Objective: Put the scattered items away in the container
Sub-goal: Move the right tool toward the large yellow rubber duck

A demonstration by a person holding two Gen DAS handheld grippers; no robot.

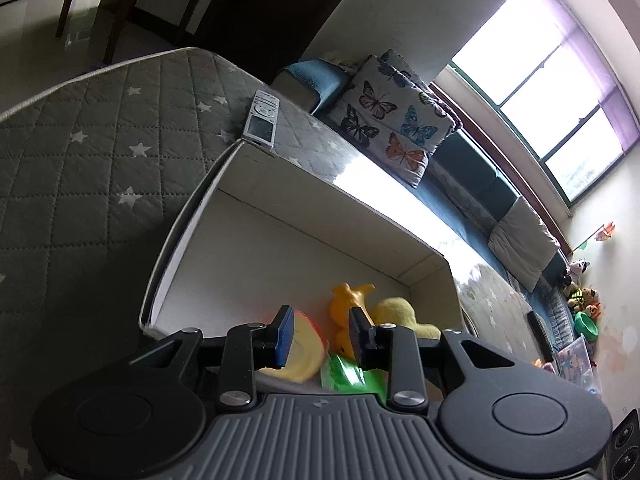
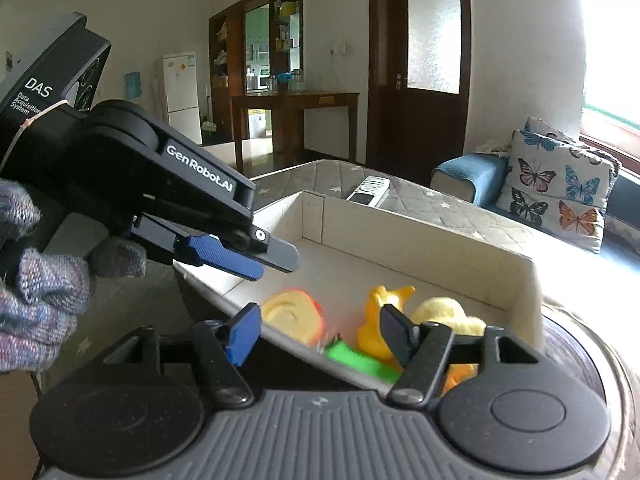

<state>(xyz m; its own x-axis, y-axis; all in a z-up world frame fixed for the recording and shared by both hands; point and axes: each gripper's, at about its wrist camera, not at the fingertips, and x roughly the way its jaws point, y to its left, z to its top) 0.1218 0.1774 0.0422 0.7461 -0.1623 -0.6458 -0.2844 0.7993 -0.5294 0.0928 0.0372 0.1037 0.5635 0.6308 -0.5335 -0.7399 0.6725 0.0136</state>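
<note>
Hovering above the white cardboard box (image 1: 280, 232), both the left gripper (image 1: 322, 334) and right gripper (image 2: 320, 334) stand parted and empty, probably having nothing left to carry. Yellow duck (image 2: 448, 312), orange toy (image 1: 348, 300) and green piece (image 2: 356, 356) lie inside; a remote control (image 1: 262, 118) remains on the mattress (image 1: 100, 140) at the box's twelve o'clock.
</note>
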